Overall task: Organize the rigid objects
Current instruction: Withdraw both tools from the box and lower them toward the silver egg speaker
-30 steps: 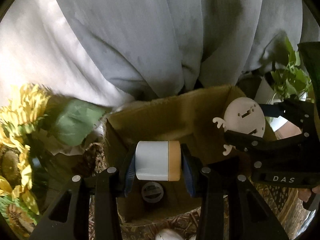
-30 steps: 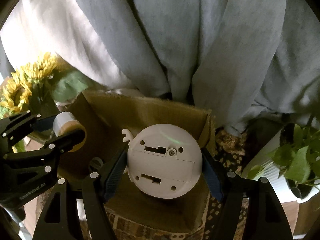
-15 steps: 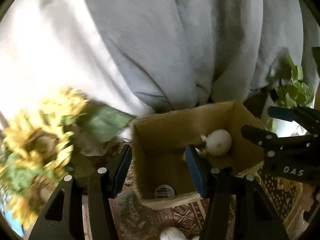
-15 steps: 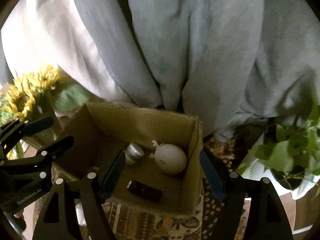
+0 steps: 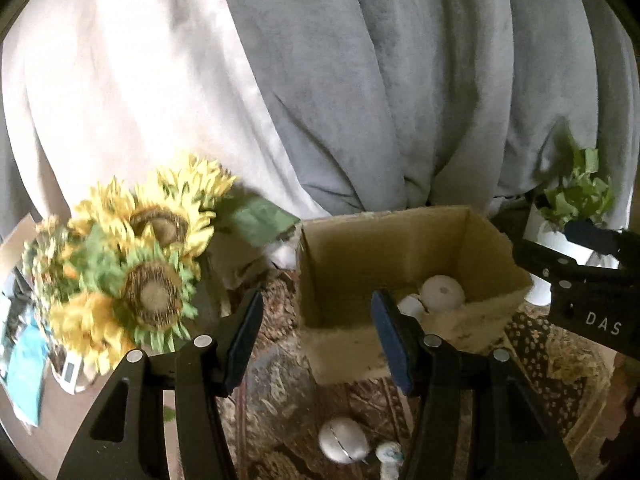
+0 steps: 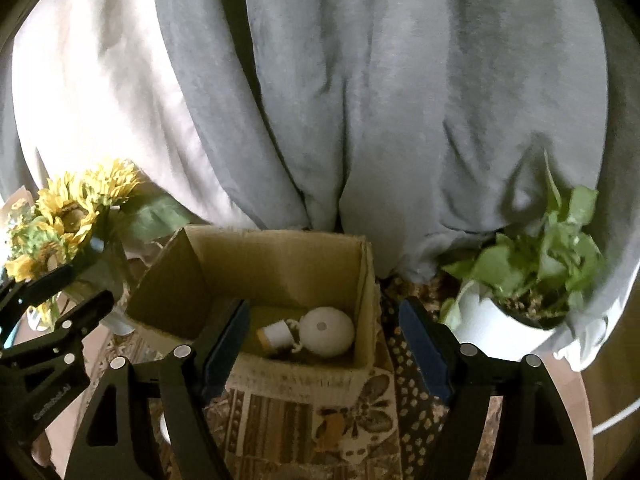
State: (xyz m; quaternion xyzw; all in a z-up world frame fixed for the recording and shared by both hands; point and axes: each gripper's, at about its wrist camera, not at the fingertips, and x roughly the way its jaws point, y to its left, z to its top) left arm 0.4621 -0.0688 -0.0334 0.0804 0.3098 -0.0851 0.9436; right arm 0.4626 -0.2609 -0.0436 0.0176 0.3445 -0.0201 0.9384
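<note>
An open cardboard box stands on a patterned cloth. Inside it lie a round white gadget and a small white jar with a wooden lid, side by side. My left gripper hovers open and empty in front of the box's left half. My right gripper hangs above the box's near edge, its jaws opening, with nothing between them. Each gripper also shows at the edge of the other's view.
A bunch of sunflowers stands left of the box and a potted green plant stands to its right. Grey curtains hang behind. A white egg-shaped object and a small white piece lie on the cloth in front.
The left gripper let go of the jar and the right let go of the white gadget; both now lie in the box. Both grippers drew back and up, the left one shifting leftward.
</note>
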